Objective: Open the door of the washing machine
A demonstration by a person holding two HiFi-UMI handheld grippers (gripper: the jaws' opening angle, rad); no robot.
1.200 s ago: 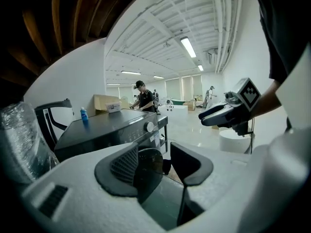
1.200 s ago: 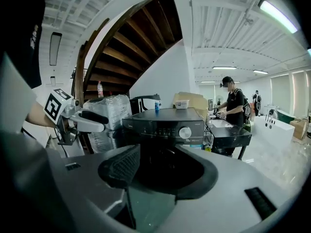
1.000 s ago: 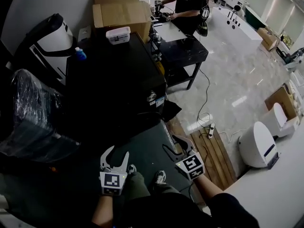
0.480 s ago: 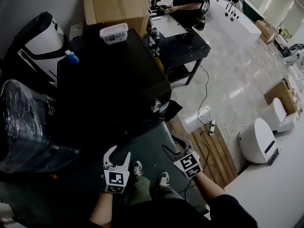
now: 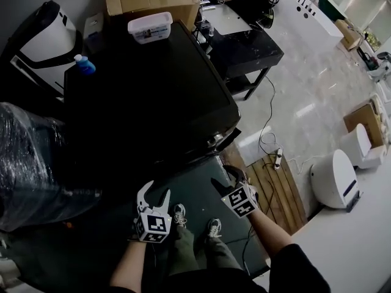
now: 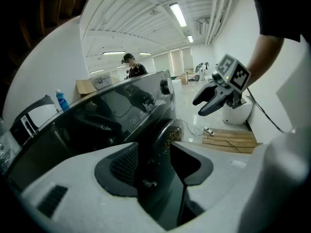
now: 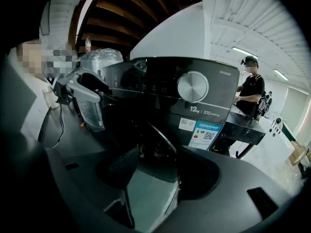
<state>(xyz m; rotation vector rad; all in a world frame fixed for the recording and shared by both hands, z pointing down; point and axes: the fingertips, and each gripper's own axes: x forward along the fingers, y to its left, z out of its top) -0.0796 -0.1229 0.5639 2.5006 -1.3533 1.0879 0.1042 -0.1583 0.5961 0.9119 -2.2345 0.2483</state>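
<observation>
Head view, washing machine (image 5: pixel 153 84) edge, left gripper (image 5: pixel 154 191) spread, right gripper (image 5: pixel 226 177) just widening, empty

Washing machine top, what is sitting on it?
A white plastic box sits at the back of the washing machine top. A blue bottle stands at its back left corner. What is inside the box does not show from here.
</observation>
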